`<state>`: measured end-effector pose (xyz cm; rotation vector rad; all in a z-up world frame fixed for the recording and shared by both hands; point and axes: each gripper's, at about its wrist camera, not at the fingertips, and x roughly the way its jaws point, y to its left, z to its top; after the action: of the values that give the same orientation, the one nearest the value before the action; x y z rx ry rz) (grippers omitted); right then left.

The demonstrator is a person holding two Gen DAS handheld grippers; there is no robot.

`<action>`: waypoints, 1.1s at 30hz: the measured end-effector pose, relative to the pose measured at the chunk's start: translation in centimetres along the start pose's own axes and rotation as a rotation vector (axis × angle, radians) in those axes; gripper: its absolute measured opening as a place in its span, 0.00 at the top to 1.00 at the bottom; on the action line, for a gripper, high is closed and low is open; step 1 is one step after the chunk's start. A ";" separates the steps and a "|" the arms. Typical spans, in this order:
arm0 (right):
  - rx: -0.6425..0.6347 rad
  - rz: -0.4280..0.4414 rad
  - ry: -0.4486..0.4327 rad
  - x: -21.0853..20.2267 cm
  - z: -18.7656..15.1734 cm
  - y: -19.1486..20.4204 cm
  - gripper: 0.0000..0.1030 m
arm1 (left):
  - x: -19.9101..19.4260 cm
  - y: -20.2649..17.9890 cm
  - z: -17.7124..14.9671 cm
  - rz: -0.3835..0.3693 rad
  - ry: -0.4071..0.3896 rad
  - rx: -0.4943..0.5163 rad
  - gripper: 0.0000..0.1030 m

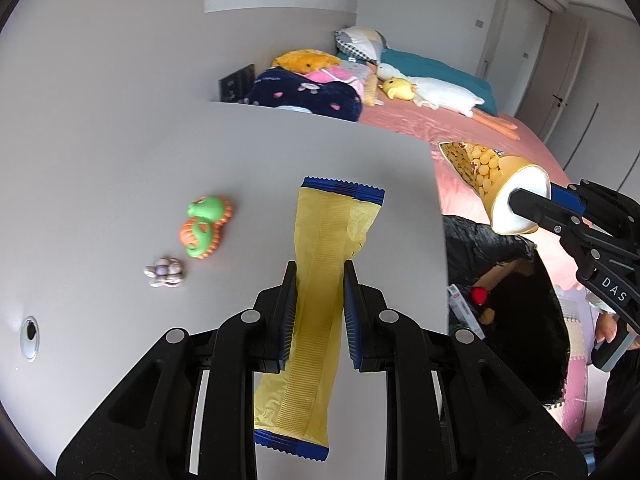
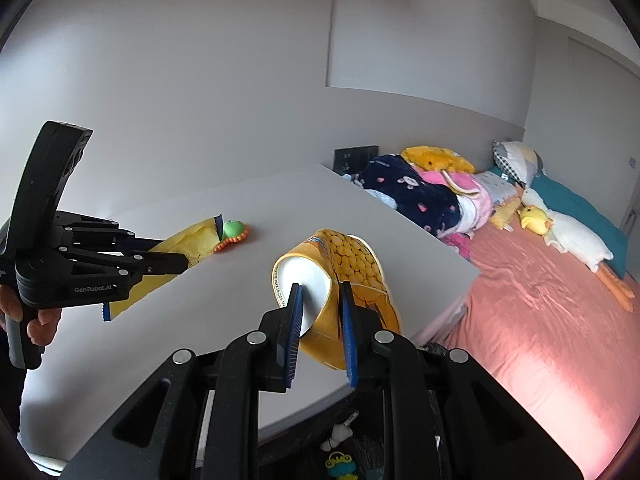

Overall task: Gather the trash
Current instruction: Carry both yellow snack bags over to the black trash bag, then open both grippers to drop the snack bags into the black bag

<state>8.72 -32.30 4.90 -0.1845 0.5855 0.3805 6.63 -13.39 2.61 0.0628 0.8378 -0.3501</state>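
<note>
Left claw (image 1: 320, 268) pinching yellow blue-edged wrapper (image 1: 324, 248), right claw (image 2: 322, 292) pinching crushed, perhaps empty, yellow cup (image 2: 344, 276).

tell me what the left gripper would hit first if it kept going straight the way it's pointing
Probably the bare grey tabletop: the left gripper, shut on the yellow wrapper, points down at the table with nothing else ahead. The seahorse toy lies off to one side. Depth is uncertain.

On the desk (image 1: 120, 160), left of the hand-held gripper, lie a green-and-orange seahorse toy (image 1: 204, 226) and a small pale turtle toy (image 1: 164, 272). Beyond, plush toys (image 1: 400, 88) crowd a pink bed (image 1: 460, 128).
</note>
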 end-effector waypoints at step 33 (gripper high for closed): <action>0.262 -0.197 0.039 -7.3 -8.4 -11.2 0.81 | 4.9 -14.4 -0.5 -0.197 0.109 0.189 0.79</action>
<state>3.40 -47.01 2.90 0.0025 0.6434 0.1074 4.57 -28.27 -0.18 0.1773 0.9190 -0.6154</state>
